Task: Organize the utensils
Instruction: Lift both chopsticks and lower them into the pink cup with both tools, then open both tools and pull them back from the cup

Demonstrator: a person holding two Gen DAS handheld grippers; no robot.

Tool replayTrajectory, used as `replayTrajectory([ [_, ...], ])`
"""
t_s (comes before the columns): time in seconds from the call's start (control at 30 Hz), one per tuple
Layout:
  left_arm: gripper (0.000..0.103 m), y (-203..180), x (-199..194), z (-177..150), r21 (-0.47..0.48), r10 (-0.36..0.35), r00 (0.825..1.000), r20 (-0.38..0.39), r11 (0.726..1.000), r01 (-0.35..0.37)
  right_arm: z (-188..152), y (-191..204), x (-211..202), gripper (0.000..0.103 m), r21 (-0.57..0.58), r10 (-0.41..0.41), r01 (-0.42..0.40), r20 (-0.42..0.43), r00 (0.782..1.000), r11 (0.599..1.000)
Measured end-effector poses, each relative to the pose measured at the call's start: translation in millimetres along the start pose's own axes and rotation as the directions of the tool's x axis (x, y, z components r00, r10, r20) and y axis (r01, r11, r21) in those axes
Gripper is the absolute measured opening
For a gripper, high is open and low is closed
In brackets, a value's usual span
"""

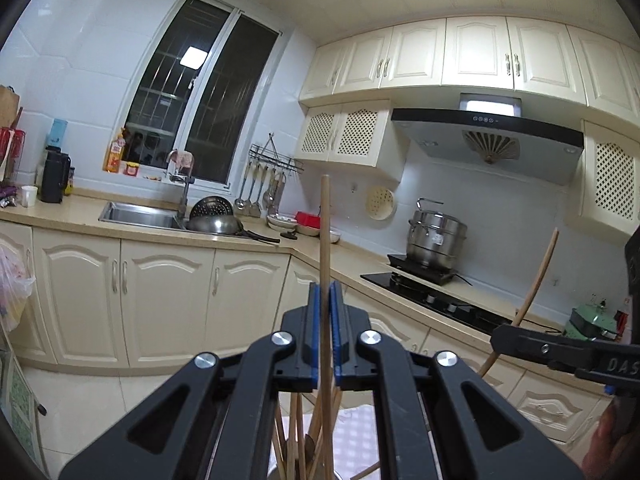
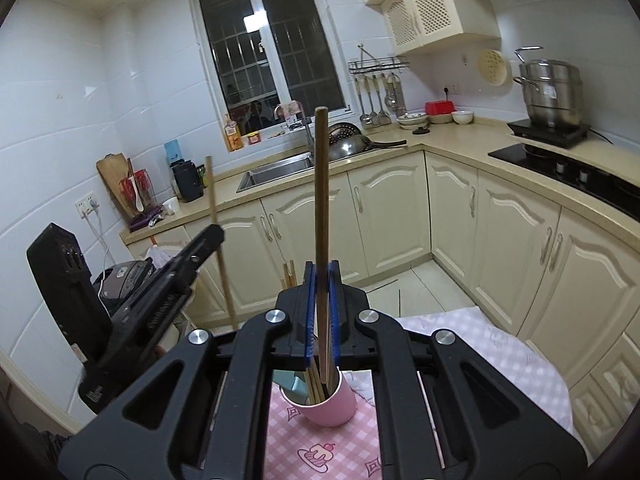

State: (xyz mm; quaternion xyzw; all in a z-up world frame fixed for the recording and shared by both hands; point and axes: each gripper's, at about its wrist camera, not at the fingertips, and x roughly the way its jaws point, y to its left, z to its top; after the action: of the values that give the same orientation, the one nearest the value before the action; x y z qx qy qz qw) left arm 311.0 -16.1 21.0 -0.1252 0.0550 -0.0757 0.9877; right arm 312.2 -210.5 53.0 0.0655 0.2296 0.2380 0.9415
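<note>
Left claw (image 1: pixel 325 304) grips light chopstick (image 1: pixel 325 232) | right claw (image 2: pixel 322 280) grips dark chopstick (image 2: pixel 321 184) | pink checked tablecloth (image 2: pixel 352 456) | kitchen

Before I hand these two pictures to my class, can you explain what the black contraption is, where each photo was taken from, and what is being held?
There is no robot: a person holds a hand-held gripper in each hand, with a camera on each looking along its jaws. One picture comes from the left gripper, one from the right gripper. Each has its jaws shut on one upright wooden chopstick: a lighter chopstick on the left, a darker chopstick on the right. Below, a pink cup of more chopsticks stands on a checked pink cloth. Behind is a kitchen.
</note>
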Motion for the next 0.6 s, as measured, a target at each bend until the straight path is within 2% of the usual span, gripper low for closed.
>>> replayTrajectory([
  [0.37,0.005,5,33,-29,0.021,0.036,0.999,-0.026,0.999,-0.036,-4,6,36,0.007,-0.048,0.006,-0.009,-0.074,0.997,0.999],
  [0.6,0.005,9,48,-56,0.034,0.039,0.995,-0.094,0.999,-0.036,-17,5,62,0.007,-0.060,0.002,-0.011,-0.145,0.989,0.998],
])
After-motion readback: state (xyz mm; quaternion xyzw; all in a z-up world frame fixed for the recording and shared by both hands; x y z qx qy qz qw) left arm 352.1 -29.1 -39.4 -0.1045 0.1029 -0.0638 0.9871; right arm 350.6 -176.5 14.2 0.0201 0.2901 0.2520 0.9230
